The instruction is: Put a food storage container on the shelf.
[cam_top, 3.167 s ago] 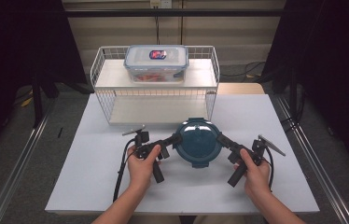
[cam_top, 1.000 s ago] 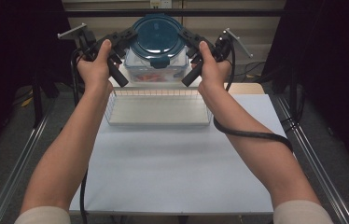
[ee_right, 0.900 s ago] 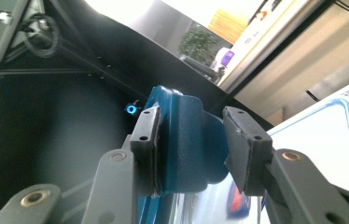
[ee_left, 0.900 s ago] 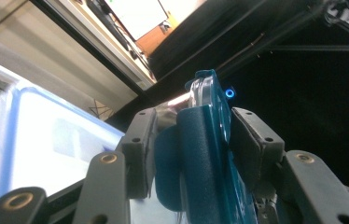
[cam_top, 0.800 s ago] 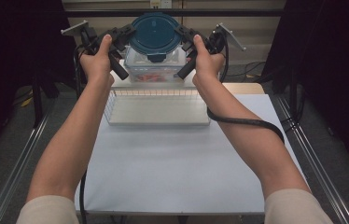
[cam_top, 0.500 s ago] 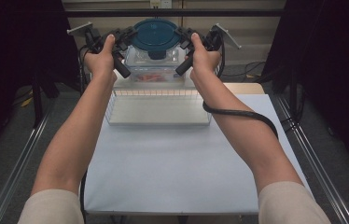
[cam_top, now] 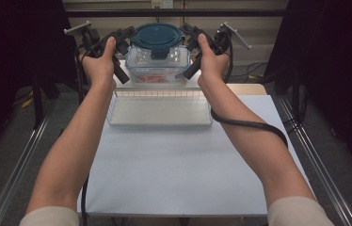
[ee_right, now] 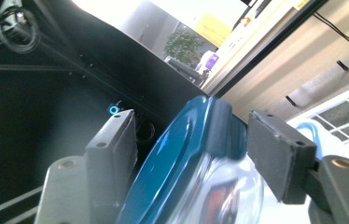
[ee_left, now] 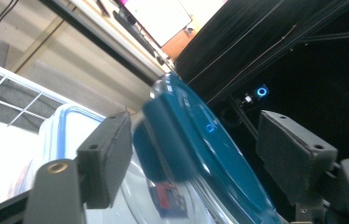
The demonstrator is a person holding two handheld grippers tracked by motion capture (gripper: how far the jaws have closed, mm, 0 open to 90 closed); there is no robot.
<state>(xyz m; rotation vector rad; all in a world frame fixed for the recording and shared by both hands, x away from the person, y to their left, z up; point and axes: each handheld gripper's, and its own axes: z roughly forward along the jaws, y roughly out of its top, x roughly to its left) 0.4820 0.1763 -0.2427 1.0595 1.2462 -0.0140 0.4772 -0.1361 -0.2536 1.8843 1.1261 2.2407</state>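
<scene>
At top centre, the teal-lidded bowl [cam_top: 157, 47] sat between the left gripper [cam_top: 126, 37] and right gripper [cam_top: 189, 38], whose jaws had just been opening, both released around its rim.

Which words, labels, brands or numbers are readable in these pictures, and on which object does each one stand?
None can be read.
Red label inside the clear box under the round container: blurred, unreadable.
Yellow sign in the far room: too small and blurred to read.
</scene>
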